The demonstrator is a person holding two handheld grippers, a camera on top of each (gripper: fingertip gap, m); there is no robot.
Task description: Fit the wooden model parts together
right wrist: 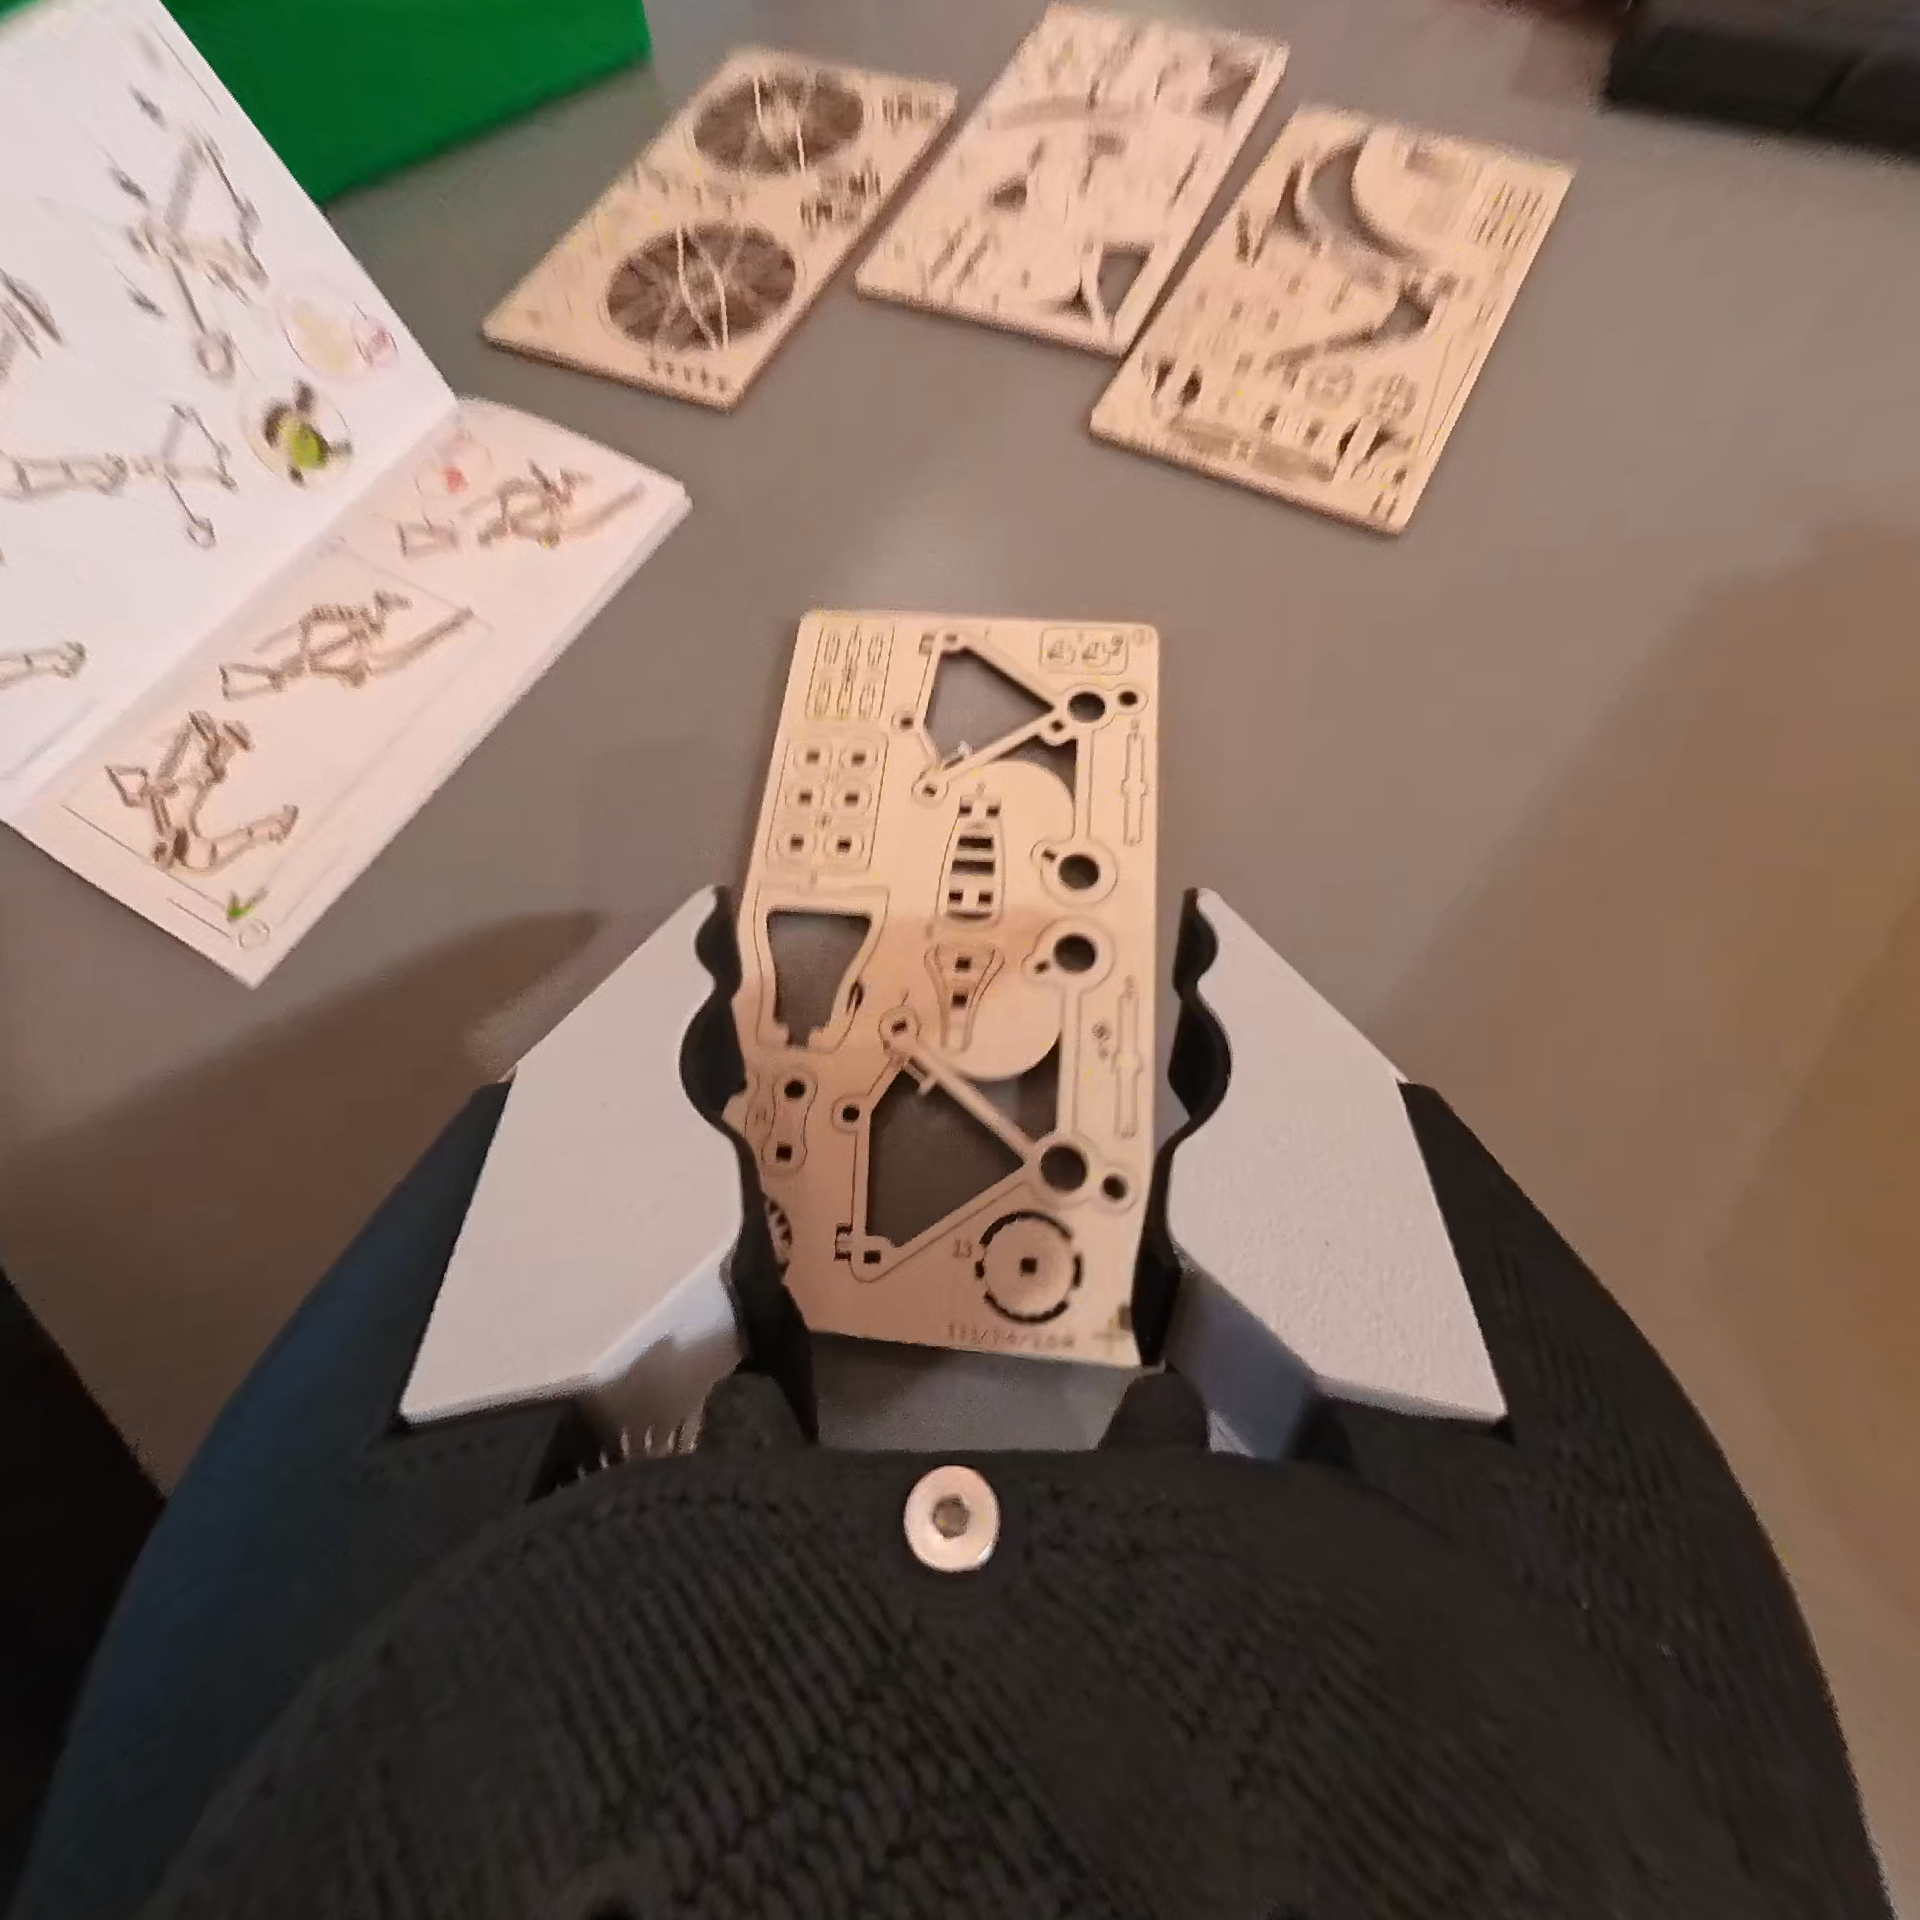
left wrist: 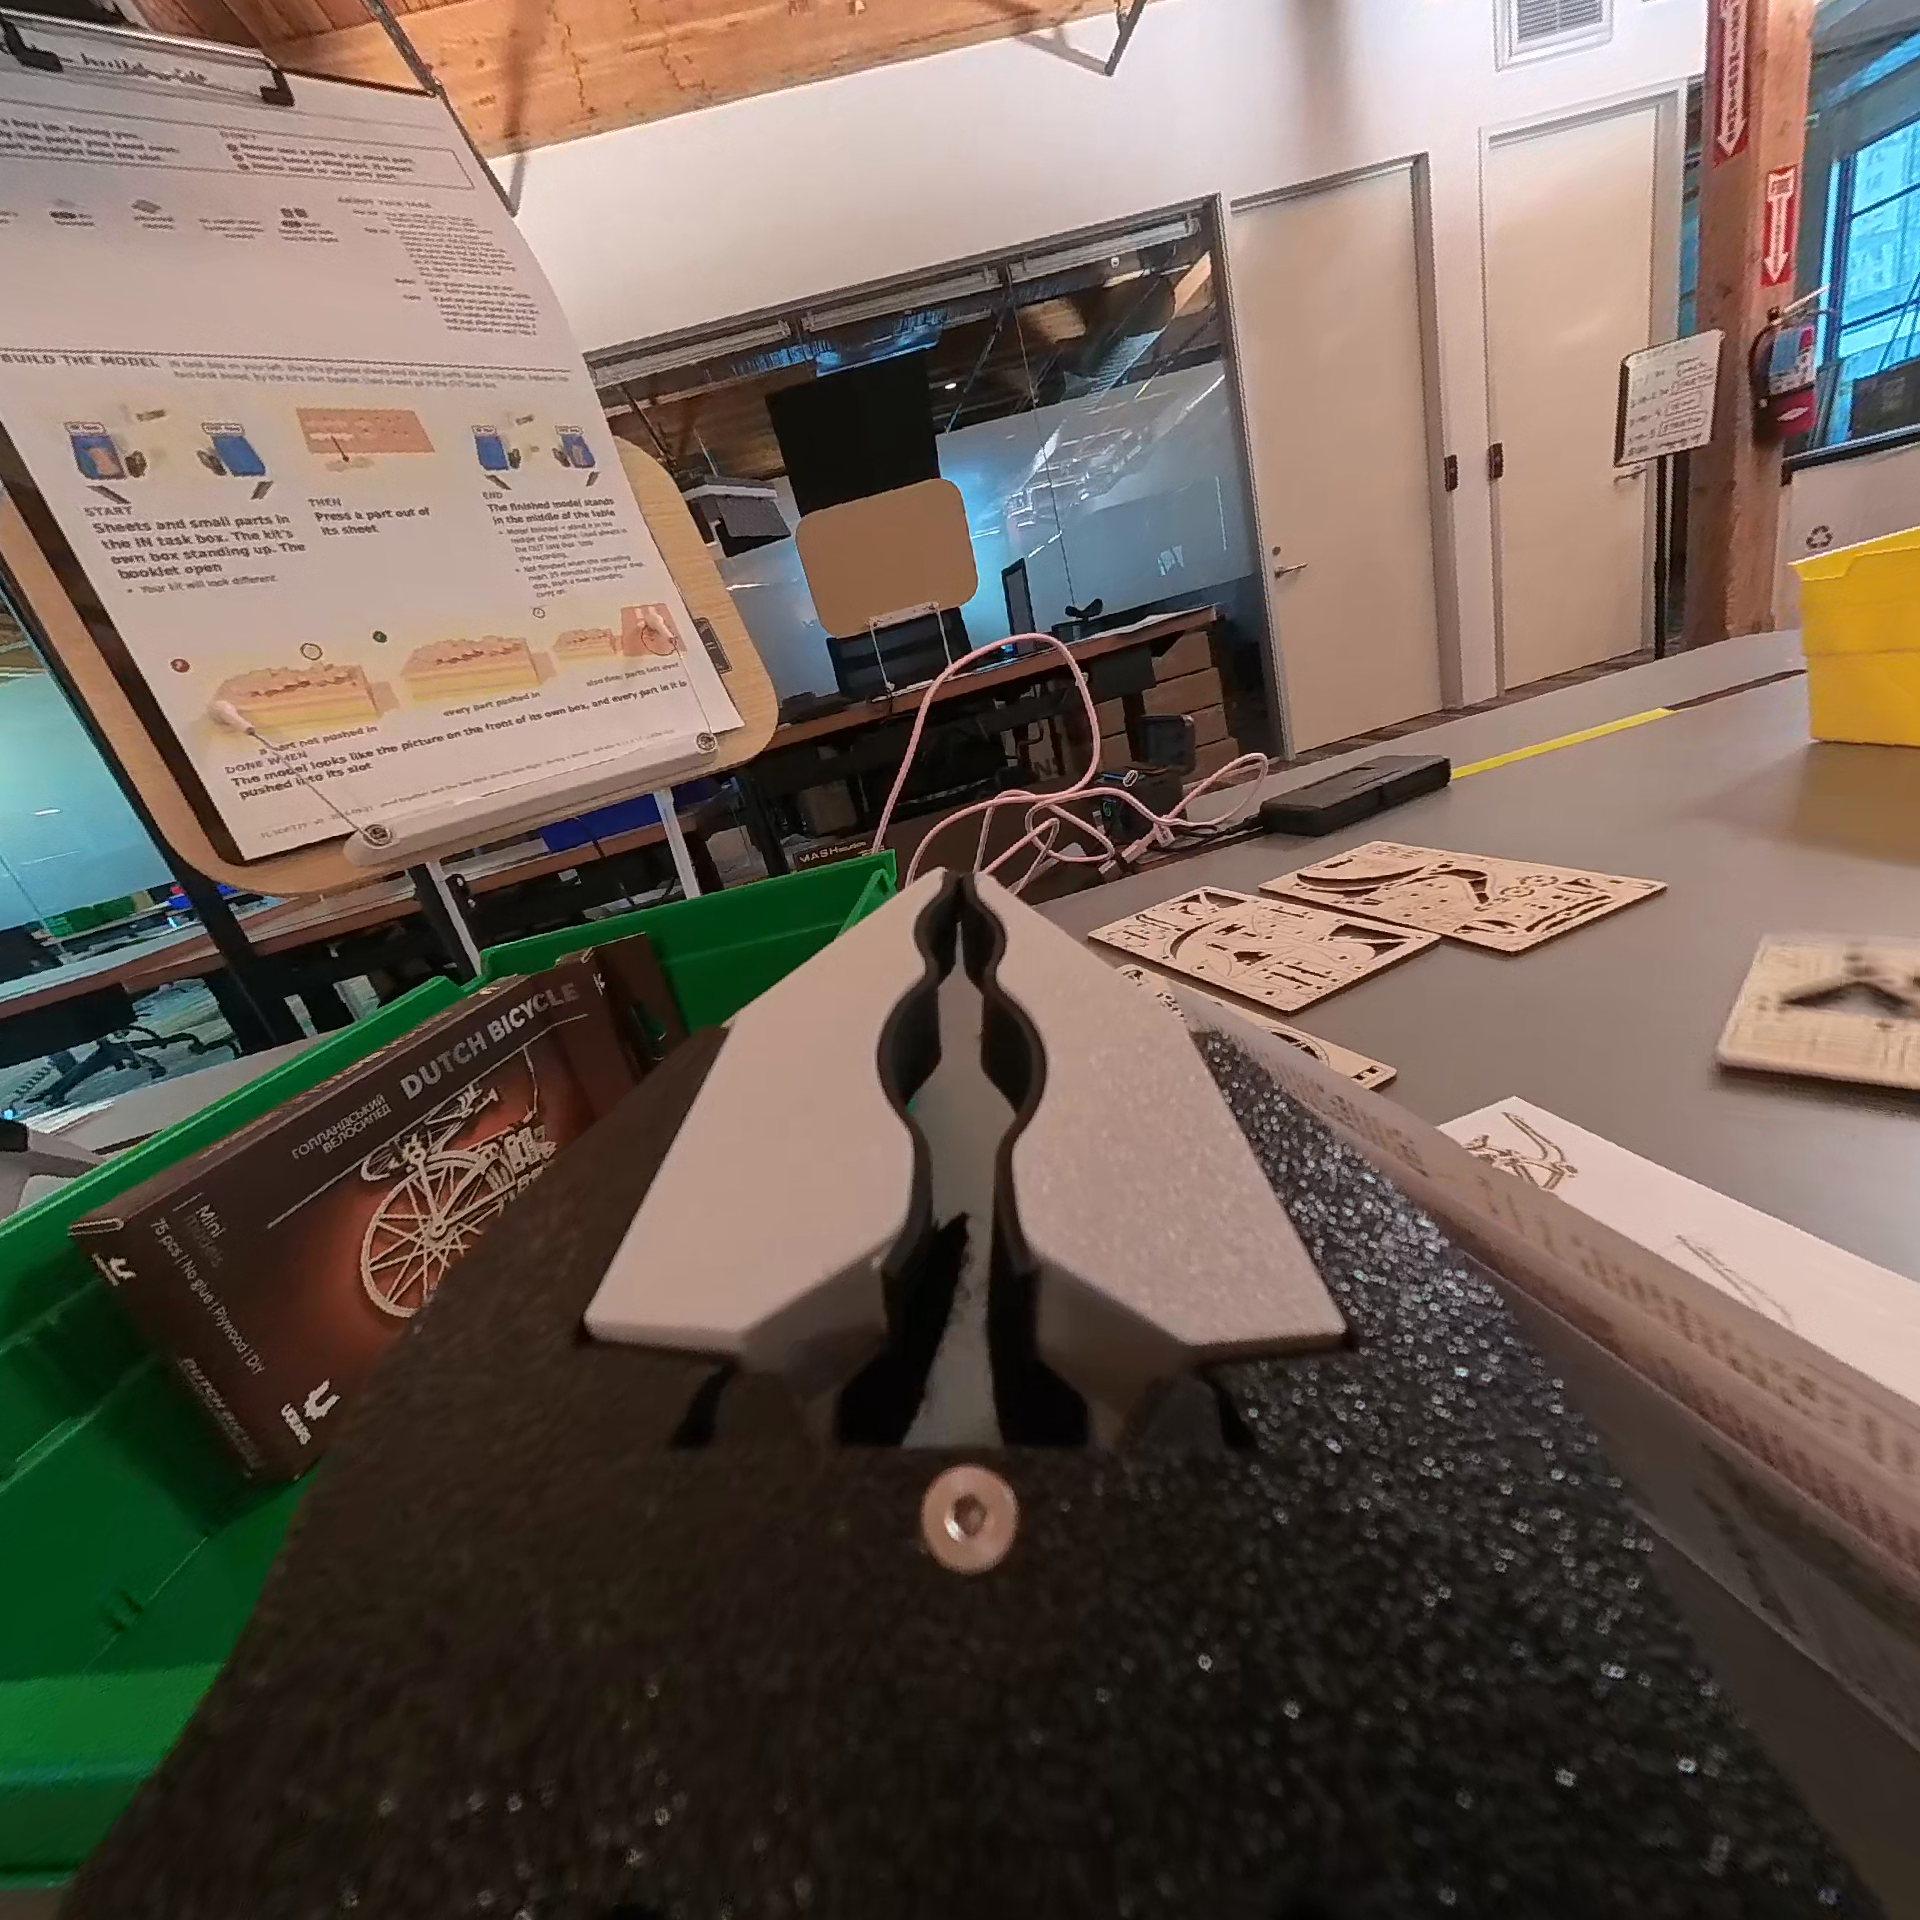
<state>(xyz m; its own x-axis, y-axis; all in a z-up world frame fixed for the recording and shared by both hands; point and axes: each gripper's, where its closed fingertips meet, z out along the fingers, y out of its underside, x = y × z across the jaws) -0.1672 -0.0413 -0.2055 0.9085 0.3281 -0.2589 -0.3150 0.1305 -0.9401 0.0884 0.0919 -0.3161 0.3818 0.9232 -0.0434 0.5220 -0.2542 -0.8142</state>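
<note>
Right gripper (right wrist: pixel 961 925) spread wide, clamped on plywood sheet (right wrist: pixel 966 977) by its long edges, held above grey table (right wrist: pixel 1455 727) | left gripper (left wrist: pixel 961 894) closed tip to tip, nothing between, raised beside green bin (left wrist: pixel 727 935) | three more sheets (right wrist: pixel 1039 208) flat ahead; open booklet (right wrist: pixel 260 582) to their left

Office/lab space w/ glass-walled room (left wrist: pixel 1018 499), desks, whiteboard (left wrist: pixel 1668 400), fire extinguisher (left wrist: pixel 1789 379), timber ceiling.
</note>
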